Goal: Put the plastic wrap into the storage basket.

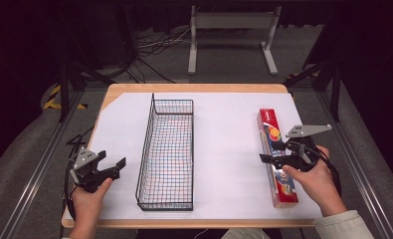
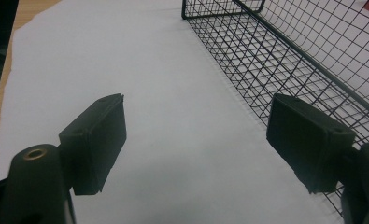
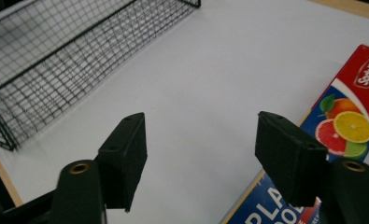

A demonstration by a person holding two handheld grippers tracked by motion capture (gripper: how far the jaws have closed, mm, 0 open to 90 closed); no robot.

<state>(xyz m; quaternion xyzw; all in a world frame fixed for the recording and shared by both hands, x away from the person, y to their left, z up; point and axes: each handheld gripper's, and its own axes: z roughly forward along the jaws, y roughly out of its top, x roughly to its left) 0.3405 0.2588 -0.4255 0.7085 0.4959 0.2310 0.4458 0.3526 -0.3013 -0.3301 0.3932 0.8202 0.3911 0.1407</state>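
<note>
Probably light and stiff, the long cling-film box [image 1: 277, 162] beneath the released right tongs [image 1: 263, 158] suits a mid-length pinch across its narrow width, left tongs [image 1: 120, 163] released too.

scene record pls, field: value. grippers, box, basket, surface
left gripper: open, nothing between the jaws, held left of the basket over the white sheet
right gripper: open, nothing between the jaws, at the left edge of the box
box: long red and blue carton with a citrus picture, lying flat near the right edge of the sheet
basket: black wire, long, empty, mid-table
surface: white sheet on a wooden table
</note>
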